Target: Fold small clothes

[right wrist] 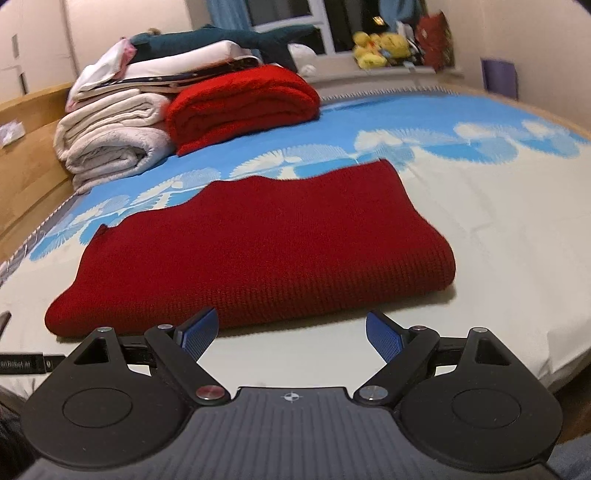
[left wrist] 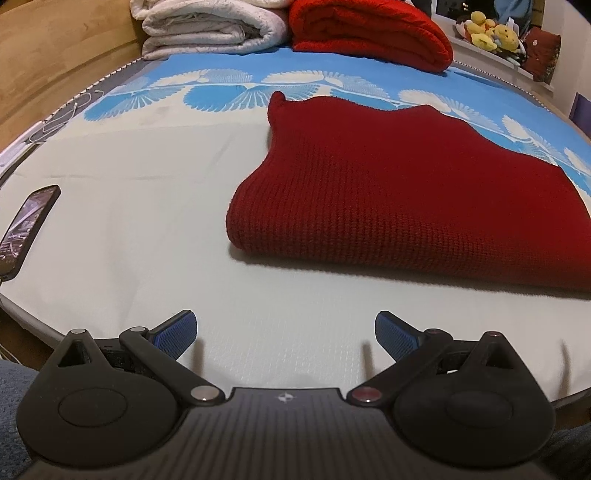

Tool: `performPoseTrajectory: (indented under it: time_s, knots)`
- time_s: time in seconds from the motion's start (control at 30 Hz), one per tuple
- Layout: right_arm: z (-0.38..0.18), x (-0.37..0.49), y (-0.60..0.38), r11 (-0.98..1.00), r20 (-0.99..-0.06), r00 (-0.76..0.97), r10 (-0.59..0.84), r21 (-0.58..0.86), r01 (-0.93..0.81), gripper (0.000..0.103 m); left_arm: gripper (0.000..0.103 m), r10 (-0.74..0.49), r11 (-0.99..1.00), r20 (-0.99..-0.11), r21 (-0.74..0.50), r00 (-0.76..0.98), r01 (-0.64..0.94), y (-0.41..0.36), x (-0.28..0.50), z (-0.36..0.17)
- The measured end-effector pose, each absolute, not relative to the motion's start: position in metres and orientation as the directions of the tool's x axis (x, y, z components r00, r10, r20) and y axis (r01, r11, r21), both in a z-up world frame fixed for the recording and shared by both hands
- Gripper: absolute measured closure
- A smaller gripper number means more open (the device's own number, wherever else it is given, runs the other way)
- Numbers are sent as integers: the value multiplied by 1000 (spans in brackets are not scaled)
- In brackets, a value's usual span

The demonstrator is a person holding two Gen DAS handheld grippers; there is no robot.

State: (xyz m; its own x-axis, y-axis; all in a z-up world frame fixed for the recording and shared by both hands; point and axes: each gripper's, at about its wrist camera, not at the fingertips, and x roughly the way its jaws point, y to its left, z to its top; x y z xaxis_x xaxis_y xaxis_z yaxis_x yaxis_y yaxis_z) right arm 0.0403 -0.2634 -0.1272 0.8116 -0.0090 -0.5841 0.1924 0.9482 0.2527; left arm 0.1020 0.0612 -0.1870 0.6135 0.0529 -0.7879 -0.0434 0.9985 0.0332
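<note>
garment: dark red knit (left wrist: 399, 184) (right wrist: 255, 254), coarse ribbed weave, folded flat into a rough rectangle on the bed, near edge a rounded thick fold, far edge wavy with one small corner poking up
position: on the white part of the sheet, far edge reaching the blue print; right of centre in left wrist view, centred in right wrist view
left gripper (left wrist: 286, 332): fingers spread wide, holding nothing, blue textured pads, over bare sheet, apart from the knit's near-left corner
right gripper (right wrist: 291, 330): fingers spread wide, holding nothing, left pad just at the knit's near fold; contact unclear
bed sheet (left wrist: 129, 229) (right wrist: 498, 240): smooth white with fine grid texture, blue fan-pattern band farther back
open room: bare sheet left of the knit and right of it
phone (left wrist: 26, 225): dark slab near the left bed edge, well apart from the knit
back stack: white fluffy blanket (left wrist: 207, 29) (right wrist: 110, 147) beside bright red folded blanket (left wrist: 369, 33) (right wrist: 240, 103)
edge: wooden bed frame (left wrist: 55, 55) on left
</note>
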Motion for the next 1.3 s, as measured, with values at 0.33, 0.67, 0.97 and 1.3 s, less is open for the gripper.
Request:
performPoseTrajectory:
  time_s: [0.33,0.67,0.97,1.3]
  knots:
    - [-145,46,-318,752,-638,770,20,518,409,15,0,73,996,-799,30,597,-81,69,112,-183]
    - [-181,54,-377,376,-598,795,102,763,526,14,0,105,964,-802,-63,589,-259,134,155,-157]
    - [-213,85,-392,109,-462,887,11,882,458,18,0,24,911,-886,-171,464,-374,173,185,-183]
    - [-196,98,-380,248,-564,822,-79,787,564,86,0,147,836,-904,-103,402,-539,202,184,-193]
